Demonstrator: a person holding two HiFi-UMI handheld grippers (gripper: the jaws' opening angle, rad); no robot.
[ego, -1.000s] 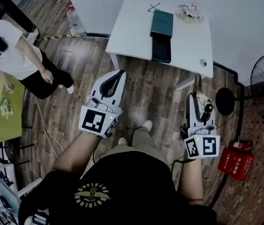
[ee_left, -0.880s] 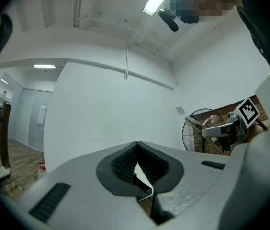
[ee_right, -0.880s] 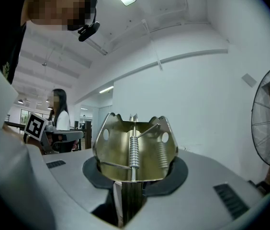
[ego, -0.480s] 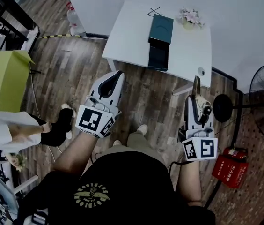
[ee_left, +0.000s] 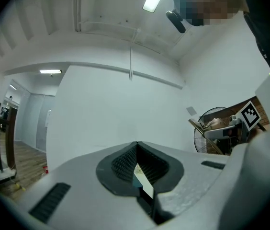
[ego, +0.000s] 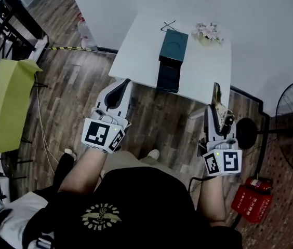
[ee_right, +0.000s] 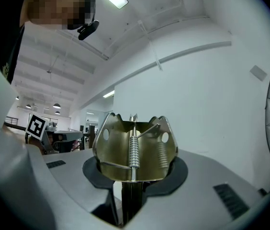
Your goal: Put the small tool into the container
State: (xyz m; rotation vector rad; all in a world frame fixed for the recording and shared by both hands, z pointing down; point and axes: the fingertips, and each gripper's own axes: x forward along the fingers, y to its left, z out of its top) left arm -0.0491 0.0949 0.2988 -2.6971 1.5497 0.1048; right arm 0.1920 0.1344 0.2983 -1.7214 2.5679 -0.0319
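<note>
The step in hand looks to be the carry: the person is standing short of the table (ego: 136, 51), holding both grippers level and pointing toward it. The right gripper (ego: 215, 113) is clamping the tool (ego: 216, 93), a brass piece with a spring down its middle. In the right gripper view, the jaws are sitting partly apart, closed on the narrow lower end of the tool (ee_right: 135, 150), while its wide upper part is sticking out past the tips. The left gripper (ego: 123, 84) is holding nothing, its jaw tips meeting. The container (ego: 171, 53), a dark teal box, is lying on the table well ahead of both grippers; its nearer part seems to be lying open, though that is hard to tell. Next, the right gripper is probably needing to go forward over the table edge, bring the tool above the opening, lower it in and only then part its jaws.
</note>
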